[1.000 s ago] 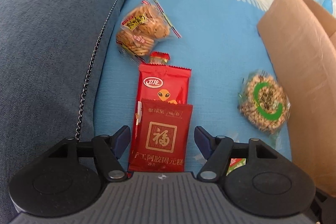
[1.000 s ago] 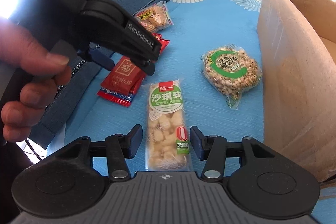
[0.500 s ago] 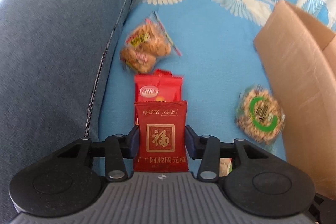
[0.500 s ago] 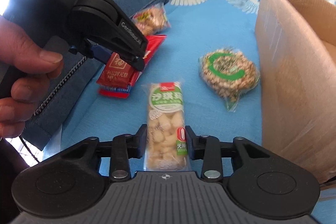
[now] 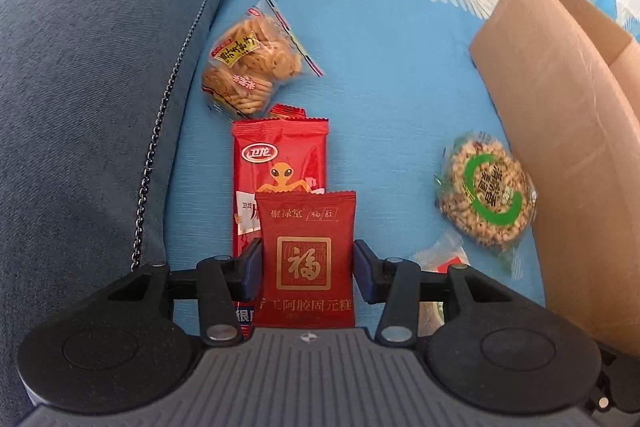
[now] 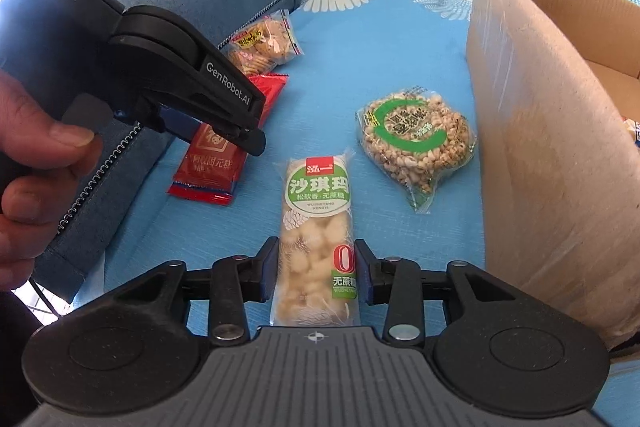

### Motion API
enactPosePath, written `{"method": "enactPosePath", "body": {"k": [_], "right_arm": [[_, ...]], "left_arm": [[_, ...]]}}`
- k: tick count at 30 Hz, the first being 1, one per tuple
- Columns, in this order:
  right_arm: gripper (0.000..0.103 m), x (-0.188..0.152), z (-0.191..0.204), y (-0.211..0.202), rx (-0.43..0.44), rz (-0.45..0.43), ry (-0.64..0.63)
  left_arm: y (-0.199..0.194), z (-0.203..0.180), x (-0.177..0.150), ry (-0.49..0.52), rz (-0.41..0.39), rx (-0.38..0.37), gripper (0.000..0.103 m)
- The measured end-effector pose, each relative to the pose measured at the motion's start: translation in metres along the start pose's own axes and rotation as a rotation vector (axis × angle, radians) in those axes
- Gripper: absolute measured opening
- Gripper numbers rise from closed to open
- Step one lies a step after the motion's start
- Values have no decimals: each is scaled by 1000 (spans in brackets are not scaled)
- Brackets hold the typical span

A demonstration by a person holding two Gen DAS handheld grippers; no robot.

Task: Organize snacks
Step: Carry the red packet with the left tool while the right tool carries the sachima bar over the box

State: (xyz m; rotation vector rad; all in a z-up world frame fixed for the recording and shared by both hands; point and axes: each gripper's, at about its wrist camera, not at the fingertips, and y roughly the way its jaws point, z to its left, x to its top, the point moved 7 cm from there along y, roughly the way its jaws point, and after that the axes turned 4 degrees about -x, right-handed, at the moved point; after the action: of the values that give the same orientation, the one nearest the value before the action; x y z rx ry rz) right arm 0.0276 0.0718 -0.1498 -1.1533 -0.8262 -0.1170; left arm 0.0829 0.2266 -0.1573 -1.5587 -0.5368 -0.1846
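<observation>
On the blue patterned cushion (image 5: 380, 75), the left gripper (image 5: 307, 269) is angling steeply downward, clamping a dark red square foil packet (image 5: 306, 259); the right gripper (image 6: 316, 273) (likewise tilted) is pinching a long clear sachima pastry bar (image 6: 316, 227).

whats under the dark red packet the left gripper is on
A brighter red snack packet with an orange cartoon figure lies under the dark red packet, its upper half showing. Its lower half is covered. A third red wrapper peeks out behind, mostly hidden.
</observation>
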Motion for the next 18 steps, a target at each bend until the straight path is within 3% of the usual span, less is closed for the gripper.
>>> {"method": "enactPosePath", "body": {"k": [12,18], "right_arm": [[42,-1,4,3,-7,-16,-14],[38,1,4,-5,-14,-49,-11]], "left_arm": [[2,-1,1,17,-3,14,49],[-7,1,8,-11,-52,2,47]]}}
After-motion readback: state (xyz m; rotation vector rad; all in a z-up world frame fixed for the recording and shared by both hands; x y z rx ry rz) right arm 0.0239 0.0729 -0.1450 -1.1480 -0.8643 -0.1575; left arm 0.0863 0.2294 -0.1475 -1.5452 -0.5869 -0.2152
